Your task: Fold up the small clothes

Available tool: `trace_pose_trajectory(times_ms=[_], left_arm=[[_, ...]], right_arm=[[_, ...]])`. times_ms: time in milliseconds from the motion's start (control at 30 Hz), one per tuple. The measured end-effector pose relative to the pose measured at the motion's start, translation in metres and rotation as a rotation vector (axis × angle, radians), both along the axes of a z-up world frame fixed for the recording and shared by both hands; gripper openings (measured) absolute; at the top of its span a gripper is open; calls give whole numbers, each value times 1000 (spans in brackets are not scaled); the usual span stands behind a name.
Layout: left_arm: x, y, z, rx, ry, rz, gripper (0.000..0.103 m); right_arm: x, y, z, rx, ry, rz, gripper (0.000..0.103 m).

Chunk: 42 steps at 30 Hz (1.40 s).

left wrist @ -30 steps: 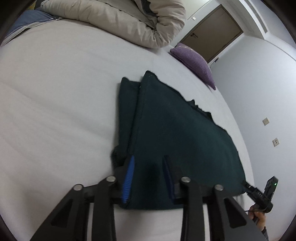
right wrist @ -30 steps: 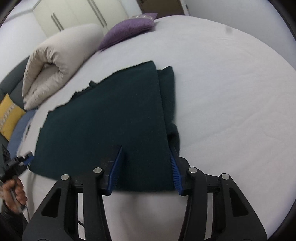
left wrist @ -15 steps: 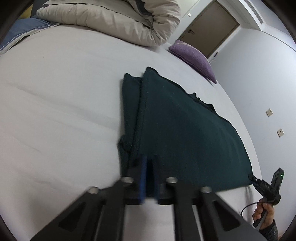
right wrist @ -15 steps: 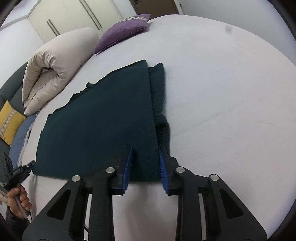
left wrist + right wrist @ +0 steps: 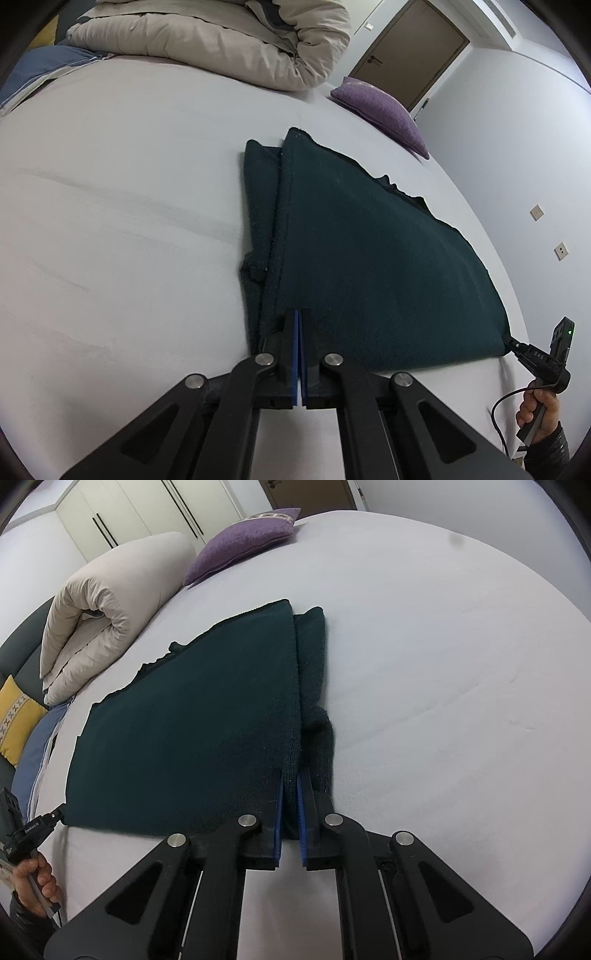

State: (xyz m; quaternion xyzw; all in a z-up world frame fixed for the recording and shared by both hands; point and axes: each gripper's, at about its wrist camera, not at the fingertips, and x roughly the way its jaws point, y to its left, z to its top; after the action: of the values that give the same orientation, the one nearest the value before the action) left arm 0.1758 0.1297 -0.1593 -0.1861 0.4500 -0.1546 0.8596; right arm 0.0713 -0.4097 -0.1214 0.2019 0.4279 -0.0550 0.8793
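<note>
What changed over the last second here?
Both grippers closed on the near edge of the dark green garment: the left gripper at its left corner, the right gripper at its right corner, fabric pinched between the pads. The garment lies flat as before; duvet and purple pillow unchanged.

Both views: even, diffuse, cool indoor light, moderately bright; source not visible. No glare. Shadows soft and faint, only a thin dark band under the near edge of the dark green garment (image 5: 369, 258), whose knit texture is nearly lost in darkness. Strong fisheye bending; black vignette at all corners. Focus sharp overall.
</note>
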Motion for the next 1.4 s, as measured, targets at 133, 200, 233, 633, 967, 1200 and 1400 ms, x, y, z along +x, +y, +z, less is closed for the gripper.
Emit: trace_pose_trajectory(times_ms=[133, 200, 233, 633, 967, 1200, 1400], left_arm=[[-5, 2, 1, 4, -3, 5, 1], [-7, 7, 4, -27, -3, 13, 1], [-9, 11, 7, -44, -12, 30, 2], [6, 12, 9, -30, -6, -7, 23], [3, 8, 5, 21, -19, -7, 6], [-8, 18, 1, -27, -7, 4, 6], [-9, 19, -7, -29, 14, 7, 6]], right_arm=[[-1, -1, -1, 8, -1, -4, 5], [-2, -1, -1, 16, -4, -6, 5], [-2, -1, 0, 18, -7, -1, 5], [-2, -4, -1, 89, 3, -12, 10], [4, 17, 5, -72, 25, 49, 5], [-5, 11, 11, -63, 14, 32, 4], [-9, 10, 5, -67, 22, 29, 4]])
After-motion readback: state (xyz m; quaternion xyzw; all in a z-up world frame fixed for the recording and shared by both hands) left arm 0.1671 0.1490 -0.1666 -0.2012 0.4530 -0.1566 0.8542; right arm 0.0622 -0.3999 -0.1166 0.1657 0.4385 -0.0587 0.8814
